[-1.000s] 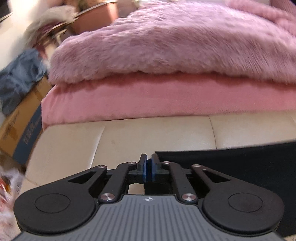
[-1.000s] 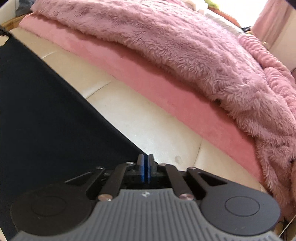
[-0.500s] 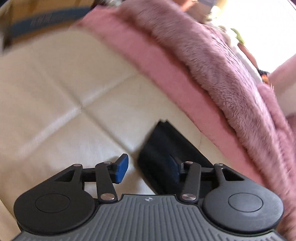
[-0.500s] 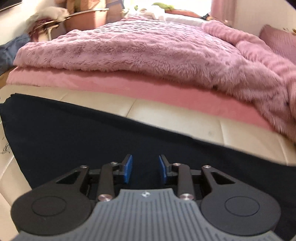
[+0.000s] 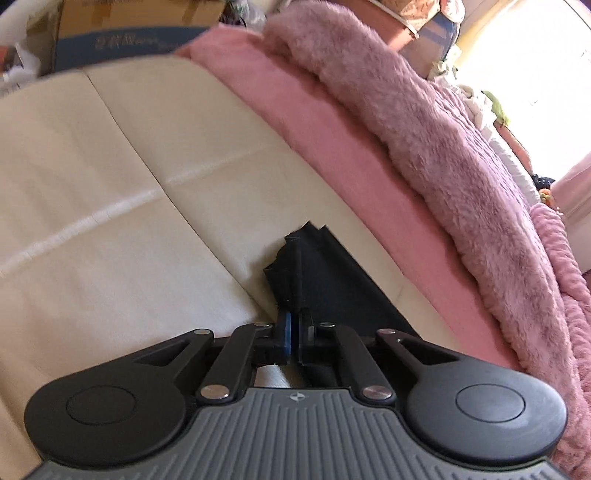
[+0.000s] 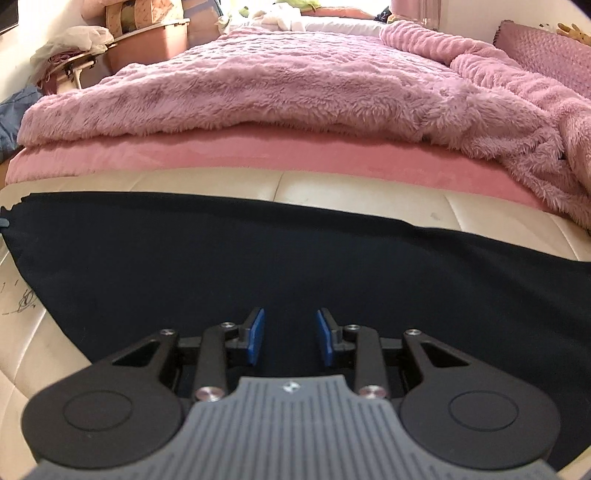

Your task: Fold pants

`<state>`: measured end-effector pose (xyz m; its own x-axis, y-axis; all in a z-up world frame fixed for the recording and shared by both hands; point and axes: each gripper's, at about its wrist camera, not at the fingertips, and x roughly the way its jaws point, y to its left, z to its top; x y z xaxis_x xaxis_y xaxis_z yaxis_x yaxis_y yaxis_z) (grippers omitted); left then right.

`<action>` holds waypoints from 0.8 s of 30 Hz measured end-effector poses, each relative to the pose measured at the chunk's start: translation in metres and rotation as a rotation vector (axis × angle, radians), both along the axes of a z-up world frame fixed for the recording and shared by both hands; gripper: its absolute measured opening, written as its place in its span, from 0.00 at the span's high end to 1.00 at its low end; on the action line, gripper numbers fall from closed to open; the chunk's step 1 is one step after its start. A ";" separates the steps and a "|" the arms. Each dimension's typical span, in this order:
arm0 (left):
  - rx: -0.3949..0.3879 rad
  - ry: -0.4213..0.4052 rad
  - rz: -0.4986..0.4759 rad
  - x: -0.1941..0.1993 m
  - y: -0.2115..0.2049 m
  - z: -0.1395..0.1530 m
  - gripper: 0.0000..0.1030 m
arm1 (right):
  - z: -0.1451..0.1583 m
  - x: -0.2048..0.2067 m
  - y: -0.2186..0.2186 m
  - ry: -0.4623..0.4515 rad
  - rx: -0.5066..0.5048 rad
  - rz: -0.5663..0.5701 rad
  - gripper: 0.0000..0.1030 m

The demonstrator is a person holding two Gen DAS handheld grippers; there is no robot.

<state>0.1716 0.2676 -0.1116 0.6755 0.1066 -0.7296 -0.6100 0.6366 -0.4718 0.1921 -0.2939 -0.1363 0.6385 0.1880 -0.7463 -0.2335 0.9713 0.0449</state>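
The black pants (image 6: 258, 258) lie spread flat across the cream leather bench (image 6: 362, 192) at the foot of the bed. In the left wrist view my left gripper (image 5: 293, 332) is shut on a bunched corner of the pants (image 5: 314, 273), which rises slightly off the cream bench (image 5: 110, 184). In the right wrist view my right gripper (image 6: 288, 336) is open, hovering low over the middle of the pants, with black cloth showing between its blue pads (image 6: 255, 334).
A fluffy pink blanket (image 6: 295, 92) over a pink sheet (image 6: 258, 155) lies just behind the bench. A cardboard box (image 5: 122, 29) stands past the bench's far end. A pink storage bin (image 6: 147, 44) and clutter stand at the back left.
My left gripper has closed on the pants corner, having been open beside it half a second ago. My right gripper released the pants edge earlier and now stays open over the cloth.
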 end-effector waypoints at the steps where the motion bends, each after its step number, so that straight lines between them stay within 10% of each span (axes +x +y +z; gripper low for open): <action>1: 0.017 0.007 0.011 -0.003 0.007 0.004 0.97 | 0.000 -0.002 0.001 0.010 0.005 0.007 0.75; 10: 0.162 -0.047 -0.012 -0.033 0.025 0.067 0.98 | -0.003 -0.019 0.040 0.050 0.071 0.105 0.76; 18: 0.361 -0.238 -0.302 -0.020 -0.109 0.142 0.98 | 0.017 -0.031 0.039 0.025 0.103 0.080 0.76; 24: 0.530 -0.264 -0.564 0.006 -0.241 0.135 0.98 | 0.029 -0.047 0.012 0.019 0.140 0.027 0.76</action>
